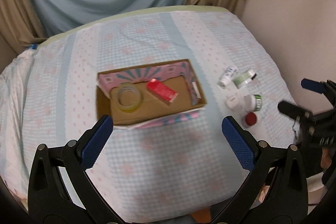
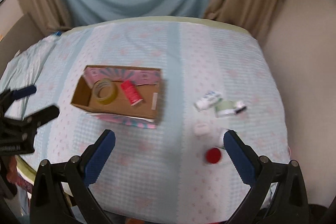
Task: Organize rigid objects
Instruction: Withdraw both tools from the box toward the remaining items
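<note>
An open brown cardboard box with pink-and-teal patterned flaps [image 1: 151, 93] [image 2: 117, 93] sits on the pale blue checked cloth with pink motifs [image 1: 168, 39] [image 2: 189, 51] that covers the tabletop. Inside it lie a clear yellowish roll of tape [image 1: 129, 99] [image 2: 105, 92] and, just beside it, a flat red rectangular packet [image 1: 162, 91] [image 2: 131, 92].

To the right of the box, well apart from it, a small cluster rests on the cloth — a white tube with blue print [image 1: 226, 76] [image 2: 208, 99], a pale green and white tube with a black cap [image 1: 244, 78] [image 2: 230, 108], a small white round pot [image 1: 232, 102] [image 2: 202, 129], a white bottle with a green label [image 1: 254, 102] and a red-capped small bottle [image 1: 250, 119] [image 2: 213, 155].

The left gripper [image 1: 168, 131] [image 2: 42, 99] hovers above the cloth in front of the box, fingers spread wide and holding nothing. The right gripper [image 2: 169, 147] [image 1: 294, 96] hangs over the cluster — fingers equally wide apart, empty, the right finger [image 2: 239, 152] partly covering the white bottle.
</note>
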`<state>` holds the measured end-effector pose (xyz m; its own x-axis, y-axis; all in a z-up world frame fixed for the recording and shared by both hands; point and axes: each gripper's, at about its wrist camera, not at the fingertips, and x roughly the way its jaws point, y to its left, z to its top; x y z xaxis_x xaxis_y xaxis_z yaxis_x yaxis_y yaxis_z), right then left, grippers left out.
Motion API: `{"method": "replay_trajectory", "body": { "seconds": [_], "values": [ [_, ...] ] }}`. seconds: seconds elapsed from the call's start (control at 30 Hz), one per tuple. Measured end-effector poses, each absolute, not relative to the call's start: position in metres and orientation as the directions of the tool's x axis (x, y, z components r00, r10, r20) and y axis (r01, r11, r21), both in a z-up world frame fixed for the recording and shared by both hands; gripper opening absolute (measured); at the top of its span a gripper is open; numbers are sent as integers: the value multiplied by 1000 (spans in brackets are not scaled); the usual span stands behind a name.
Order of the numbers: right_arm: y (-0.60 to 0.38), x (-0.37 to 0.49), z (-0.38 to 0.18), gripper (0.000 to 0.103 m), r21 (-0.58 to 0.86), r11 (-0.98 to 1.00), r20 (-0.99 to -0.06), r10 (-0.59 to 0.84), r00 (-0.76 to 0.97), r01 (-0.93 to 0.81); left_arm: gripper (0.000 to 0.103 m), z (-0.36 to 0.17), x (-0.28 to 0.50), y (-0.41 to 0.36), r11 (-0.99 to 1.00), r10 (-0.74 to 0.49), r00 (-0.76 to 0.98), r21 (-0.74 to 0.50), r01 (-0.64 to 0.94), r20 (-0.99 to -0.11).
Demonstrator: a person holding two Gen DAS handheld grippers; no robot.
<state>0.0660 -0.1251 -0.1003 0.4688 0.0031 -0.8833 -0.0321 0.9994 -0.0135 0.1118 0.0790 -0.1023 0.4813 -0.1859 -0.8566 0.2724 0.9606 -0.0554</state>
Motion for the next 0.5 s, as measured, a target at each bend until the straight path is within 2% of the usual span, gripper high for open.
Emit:
{"method": "replay_trajectory", "body": {
  "seconds": [0.23, 0.5],
  "values": [
    [-214, 62, -108, 103, -46, 999, -898, -49, 437, 18, 102, -109, 84, 2, 978, -131, 487, -33, 204, -864],
    [-300, 78, -140, 103, 8, 1000, -927, 0, 375, 20, 102, -142, 63, -81, 986, -134, 459, -71, 151, -878]
  ]
}}
